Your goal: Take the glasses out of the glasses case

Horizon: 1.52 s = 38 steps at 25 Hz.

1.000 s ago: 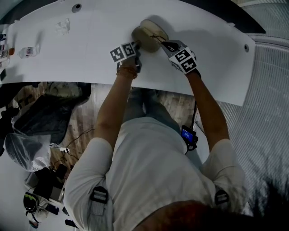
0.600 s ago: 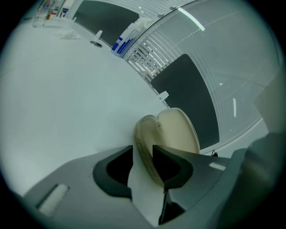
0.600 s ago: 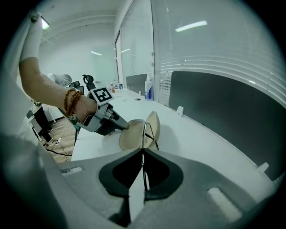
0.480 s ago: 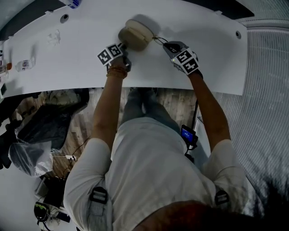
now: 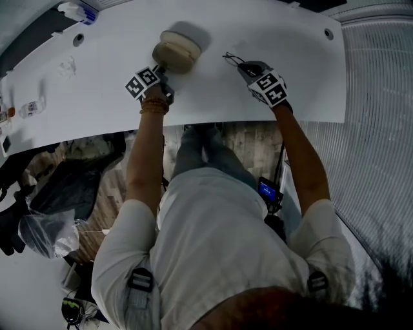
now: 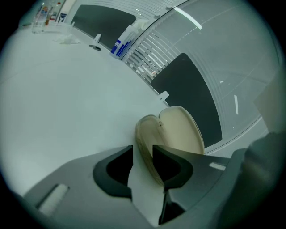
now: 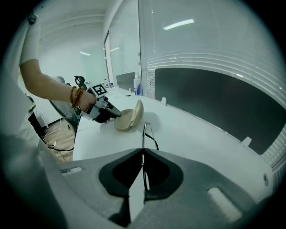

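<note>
The beige glasses case (image 5: 173,50) lies open on the white table (image 5: 258,26), with its lid up (image 6: 181,132). My left gripper (image 5: 162,69) grips the near rim of the lower shell (image 6: 145,143); that rim sits between its jaws (image 6: 142,154). The thin wire-framed glasses (image 5: 231,59) are out of the case, about a hand's width to its right. My right gripper (image 5: 247,67) is shut on them. In the right gripper view the frame (image 7: 145,132) sticks out beyond the pinched jaws (image 7: 143,156), and the case (image 7: 128,117) and left gripper (image 7: 105,112) lie farther back.
Bottles (image 5: 77,11) and small items (image 5: 32,108) stand at the table's far left end. Cable holes (image 5: 78,39) (image 5: 329,33) sit near the back edge. A dark panel (image 6: 187,89) and glass wall run behind the table. Bags (image 5: 45,232) lie on the floor below.
My right gripper has drawn the glasses out of the case and carried them to the right, away from it. The left gripper has stayed on the case.
</note>
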Tool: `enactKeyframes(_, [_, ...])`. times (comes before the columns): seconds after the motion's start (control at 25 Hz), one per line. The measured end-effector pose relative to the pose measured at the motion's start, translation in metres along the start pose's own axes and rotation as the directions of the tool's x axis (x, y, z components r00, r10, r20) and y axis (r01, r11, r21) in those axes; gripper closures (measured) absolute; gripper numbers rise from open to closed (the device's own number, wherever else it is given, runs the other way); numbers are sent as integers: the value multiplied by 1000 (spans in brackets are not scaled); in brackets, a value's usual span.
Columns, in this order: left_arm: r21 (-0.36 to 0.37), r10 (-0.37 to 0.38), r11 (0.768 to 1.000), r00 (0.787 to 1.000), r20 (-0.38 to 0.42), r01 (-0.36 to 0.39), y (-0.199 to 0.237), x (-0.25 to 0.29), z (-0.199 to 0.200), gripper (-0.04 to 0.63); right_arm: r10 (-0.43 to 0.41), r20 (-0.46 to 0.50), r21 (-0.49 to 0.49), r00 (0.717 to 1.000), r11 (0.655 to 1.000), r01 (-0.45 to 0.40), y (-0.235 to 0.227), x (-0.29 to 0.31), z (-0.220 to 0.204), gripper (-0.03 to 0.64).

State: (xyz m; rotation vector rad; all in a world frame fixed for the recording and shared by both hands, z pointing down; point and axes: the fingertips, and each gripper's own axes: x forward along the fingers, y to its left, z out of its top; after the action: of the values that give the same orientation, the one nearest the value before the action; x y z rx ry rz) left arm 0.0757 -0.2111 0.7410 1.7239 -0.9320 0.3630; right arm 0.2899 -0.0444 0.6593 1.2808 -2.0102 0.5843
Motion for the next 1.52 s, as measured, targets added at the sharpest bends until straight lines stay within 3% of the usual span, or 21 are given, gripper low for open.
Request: enactKeyframes(1.52, [8, -34, 999, 999, -2, 34, -8, -6, -2, 456, 54, -109, 13, 993, 999, -53, -5, 51, -39, 586])
